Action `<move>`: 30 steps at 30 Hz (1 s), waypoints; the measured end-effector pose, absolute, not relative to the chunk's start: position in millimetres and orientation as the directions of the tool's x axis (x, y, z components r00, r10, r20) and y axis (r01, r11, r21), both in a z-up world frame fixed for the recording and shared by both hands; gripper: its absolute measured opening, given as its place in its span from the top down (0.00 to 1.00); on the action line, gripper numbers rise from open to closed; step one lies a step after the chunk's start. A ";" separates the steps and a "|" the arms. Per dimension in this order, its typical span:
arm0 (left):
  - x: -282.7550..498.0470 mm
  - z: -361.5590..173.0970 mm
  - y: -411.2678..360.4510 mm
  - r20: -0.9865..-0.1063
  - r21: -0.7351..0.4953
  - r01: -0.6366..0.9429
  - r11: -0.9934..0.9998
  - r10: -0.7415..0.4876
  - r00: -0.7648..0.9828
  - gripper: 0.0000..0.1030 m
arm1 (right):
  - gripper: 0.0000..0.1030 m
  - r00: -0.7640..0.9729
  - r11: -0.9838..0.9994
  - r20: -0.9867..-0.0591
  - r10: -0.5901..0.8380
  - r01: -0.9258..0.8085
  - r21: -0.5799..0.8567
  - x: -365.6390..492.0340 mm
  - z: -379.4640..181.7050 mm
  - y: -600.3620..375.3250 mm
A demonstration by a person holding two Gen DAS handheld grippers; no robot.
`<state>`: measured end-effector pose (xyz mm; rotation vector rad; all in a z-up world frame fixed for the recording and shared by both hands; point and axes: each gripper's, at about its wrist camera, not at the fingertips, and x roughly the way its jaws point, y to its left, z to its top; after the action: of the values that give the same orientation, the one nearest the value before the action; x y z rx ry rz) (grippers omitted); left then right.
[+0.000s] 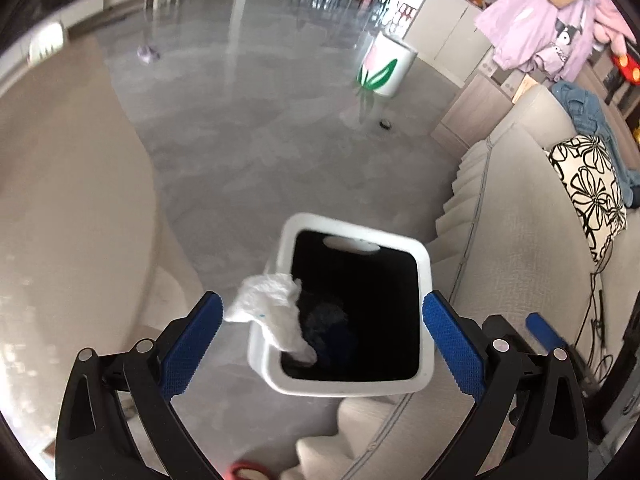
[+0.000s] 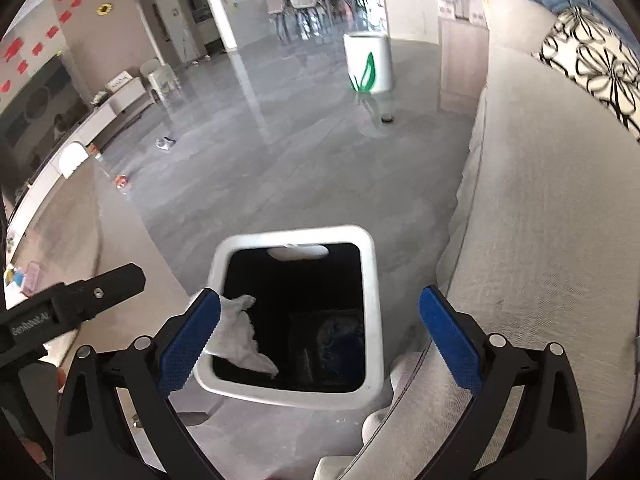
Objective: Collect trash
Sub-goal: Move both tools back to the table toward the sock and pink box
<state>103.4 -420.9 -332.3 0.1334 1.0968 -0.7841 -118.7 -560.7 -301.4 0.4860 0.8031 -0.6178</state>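
Both hand-held grippers spread fully wide, nothing between the pads. Left hand-held gripper [image 1: 322, 344] and right hand-held gripper [image 2: 320, 340] both angled down over the white bin [image 1: 425, 288], mouth framed between the blue fingers in each view. Probable reason for the pose: release position directly above the opening, so trash falls in rather than beside.

Tissue [image 1: 272, 312] draped over the bin's rim on the side toward the left finger, part hanging inside, part outside. Not touching either pad as far as visible; in the right wrist view its outer edge hidden behind the left finger [image 2: 188, 344], contact there not determinable. Judged: drop incomplete, tissue liable to slide off outward. Dark contents low in the bin, blurred, not identifiable.

Edges and room: sofa [image 1: 520, 280] just beside the bin on the right-finger side, little clearance there. Pale tabletop [image 1: 72, 200] beyond the left finger. Open grey floor [image 1: 260, 140] ahead of the fingertips, free for withdrawal. Second white bin [image 1: 386, 66] with leaf print well apart, far ahead. Small scrap [image 2: 165, 143] on the floor far ahead-left, possibly further trash.
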 end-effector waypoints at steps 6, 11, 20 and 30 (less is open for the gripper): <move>100.2 -291.8 -386.1 -0.801 -0.219 0.617 0.756 -0.500 0.328 0.05 | 0.04 0.574 0.755 -0.743 -0.345 0.639 0.143 -114.7 -269.4 -535.6; 98.6 -257.8 -343.4 -0.766 -0.147 0.594 0.791 -0.471 0.438 0.05 | 0.04 0.610 0.792 -0.717 -0.337 0.595 0.134 -109.4 -245.9 -511.1; 111.3 -218.9 -244.2 -0.715 -0.055 0.456 0.888 -0.354 0.603 0.05 | 0.04 0.726 0.910 -0.638 -0.256 0.403 0.093 -66.6 -196.7 -424.1; 140.9 -205.9 -123.9 -0.679 0.000 0.243 0.970 -0.179 0.713 0.05 | 0.04 0.783 0.985 -0.614 -0.096 0.163 0.054 6.6 -180.6 -320.8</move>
<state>140.9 -123.9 -205.9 0.0920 0.7419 -0.2342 6.6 -320.8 -180.6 0.1060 0.6562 -0.1404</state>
